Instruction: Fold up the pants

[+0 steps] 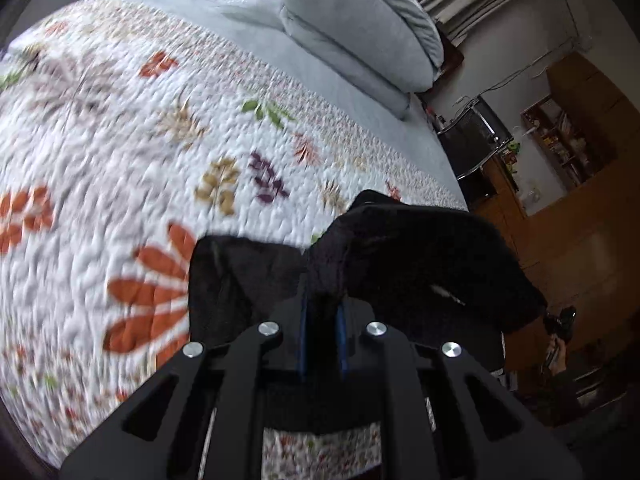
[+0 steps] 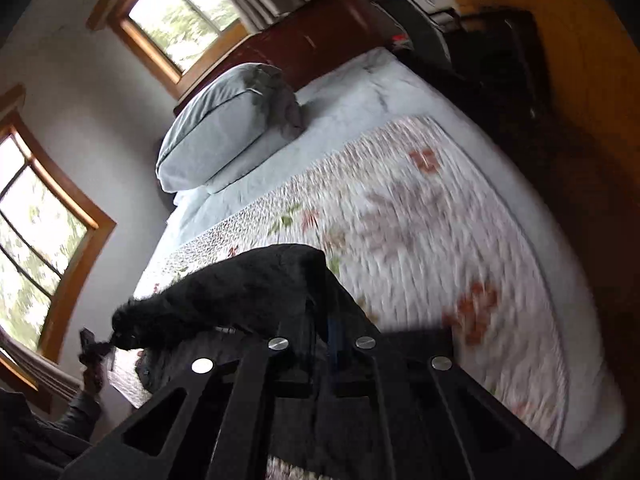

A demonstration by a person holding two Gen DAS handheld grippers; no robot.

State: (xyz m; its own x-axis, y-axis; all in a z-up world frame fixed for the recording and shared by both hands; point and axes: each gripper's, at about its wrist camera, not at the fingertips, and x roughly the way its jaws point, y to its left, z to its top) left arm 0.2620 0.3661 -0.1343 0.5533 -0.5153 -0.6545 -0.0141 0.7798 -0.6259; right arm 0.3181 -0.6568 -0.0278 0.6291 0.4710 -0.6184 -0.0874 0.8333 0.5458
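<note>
Pants (image 1: 420, 264) of black cloth are pinched between the closed fingers of the left gripper (image 1: 323, 312) and, at another edge, the closed fingers of the right gripper (image 2: 320, 320). The fabric is held bunched above the flowered quilt (image 1: 120, 140), stretched between both hands. No flat fold is seen yet; spreading on the bed and folding are judged as left. Pillows (image 2: 228, 128) lie well apart.

Pants (image 1: 420, 256): black. Quilt (image 1: 120, 152): white, printed with orange, purple, mustard and green leaves, and a fine speckled border. Sheet (image 2: 360, 92): pale blue. Pillows (image 2: 224, 132): pale grey-blue. Headboard (image 2: 320, 40): dark red-brown. Window frames (image 2: 80, 216): orange wood. Claws (image 1: 322, 320): black with blue pads.
</note>
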